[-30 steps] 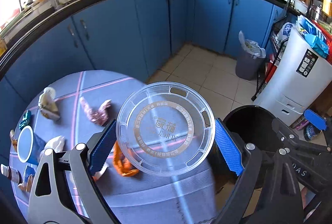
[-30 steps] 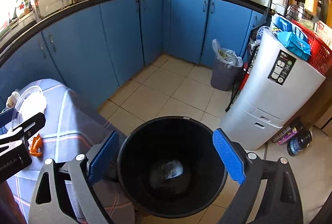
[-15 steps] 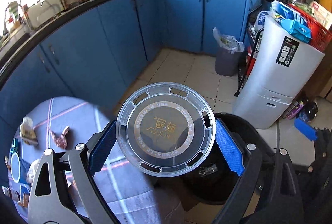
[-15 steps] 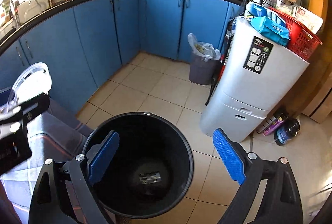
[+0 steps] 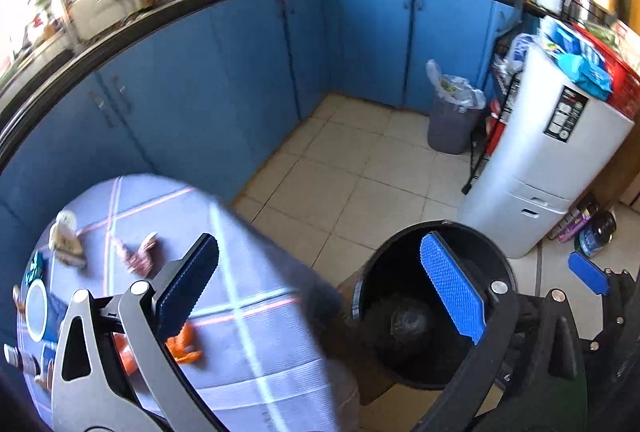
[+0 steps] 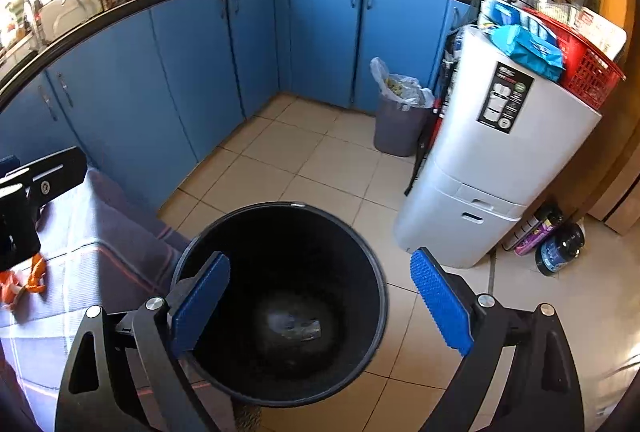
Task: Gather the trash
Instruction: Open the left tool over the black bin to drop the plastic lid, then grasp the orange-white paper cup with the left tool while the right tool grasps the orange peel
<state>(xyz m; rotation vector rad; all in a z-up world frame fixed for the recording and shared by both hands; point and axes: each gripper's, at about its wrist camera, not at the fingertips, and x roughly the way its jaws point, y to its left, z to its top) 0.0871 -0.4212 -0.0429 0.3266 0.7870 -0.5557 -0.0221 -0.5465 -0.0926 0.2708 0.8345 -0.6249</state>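
Bin: black round bin (image 6: pixel 280 304) stands upright on the floor beside the desk (image 5: pixel 256 332), mouth up.
Trash: something pale lies at its bottom (image 6: pixel 296 326); scraps on the desk.
Left gripper (image 5: pixel 320 292): fingers opening, nothing between.
Right gripper (image 6: pixel 320 306): fingers spread, empty, over the bin.

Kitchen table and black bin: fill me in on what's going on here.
A person is clearing trash off the cloth-covered table with a handheld gripper in each hand. The left gripper hangs between the table edge and the black bin, its jaws opening with nothing between them. The right gripper hovers over the bin, open and empty. Some clear trash already lies at the bin's bottom. Orange scraps, a pink wrapper and other litter are still on the table.
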